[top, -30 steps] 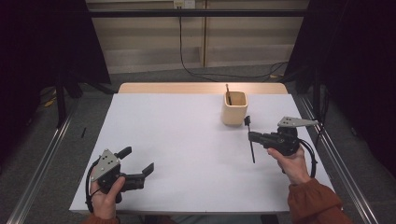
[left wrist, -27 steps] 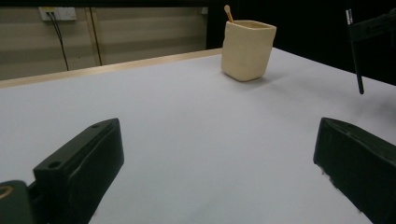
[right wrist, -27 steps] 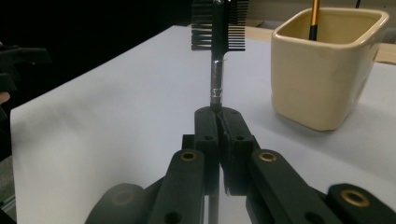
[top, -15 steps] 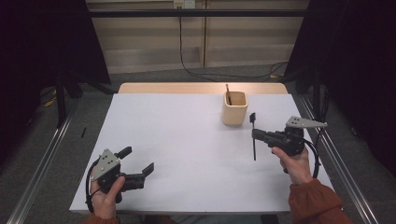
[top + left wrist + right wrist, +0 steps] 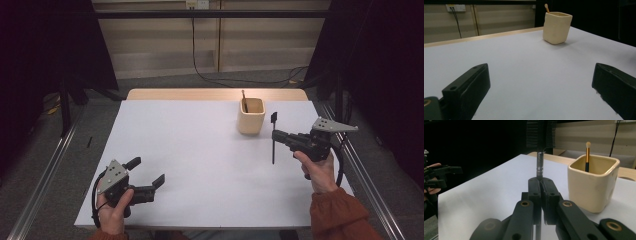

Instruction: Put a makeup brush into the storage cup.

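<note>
A wide bare stretch of the white bench (image 5: 200, 150) is left between the two hands, with its edges near each. A wooden strip is seen along the far edge, grey floor and dark curtains beyond. The black brush (image 5: 273, 142) is held upright, clenched in the right tongs (image 5: 274, 136), just beside the cream cup (image 5: 251, 116), in which a gold-handled brush (image 5: 587, 155) is stood. The left tongs (image 5: 148, 176) are kept released near the front edge.
</note>
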A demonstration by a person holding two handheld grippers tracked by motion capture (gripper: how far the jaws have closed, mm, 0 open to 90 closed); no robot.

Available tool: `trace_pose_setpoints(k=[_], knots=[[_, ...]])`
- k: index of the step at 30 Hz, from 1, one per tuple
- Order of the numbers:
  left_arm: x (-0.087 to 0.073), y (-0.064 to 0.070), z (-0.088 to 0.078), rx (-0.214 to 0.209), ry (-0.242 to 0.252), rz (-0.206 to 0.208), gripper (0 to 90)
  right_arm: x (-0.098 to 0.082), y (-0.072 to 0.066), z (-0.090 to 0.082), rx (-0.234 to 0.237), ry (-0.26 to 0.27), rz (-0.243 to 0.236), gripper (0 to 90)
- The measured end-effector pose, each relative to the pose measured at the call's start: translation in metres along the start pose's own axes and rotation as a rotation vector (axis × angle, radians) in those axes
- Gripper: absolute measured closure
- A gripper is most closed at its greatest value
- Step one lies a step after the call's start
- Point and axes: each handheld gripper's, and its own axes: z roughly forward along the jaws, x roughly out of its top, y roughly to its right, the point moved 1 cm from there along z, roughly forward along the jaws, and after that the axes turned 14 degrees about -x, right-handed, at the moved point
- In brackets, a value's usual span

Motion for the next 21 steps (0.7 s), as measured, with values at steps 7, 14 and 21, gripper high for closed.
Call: trace_pose_setpoints(k=[7,14,21], knots=[[0.0,0.0,0.0,0.0,0.0,-0.004,1.6,0.009,0.003,0.002,0.015,0.011,-0.001,86.5],[0.0,-0.001,0.0,-0.001,0.0,-0.003,1.7,0.023,0.007,0.003,0.004,0.036,0.001,86.5],[0.0,0.0,0.001,-0.001,-0.003,0.0,1.7,0.032,0.008,0.008,-0.011,0.032,0.001,86.5]])
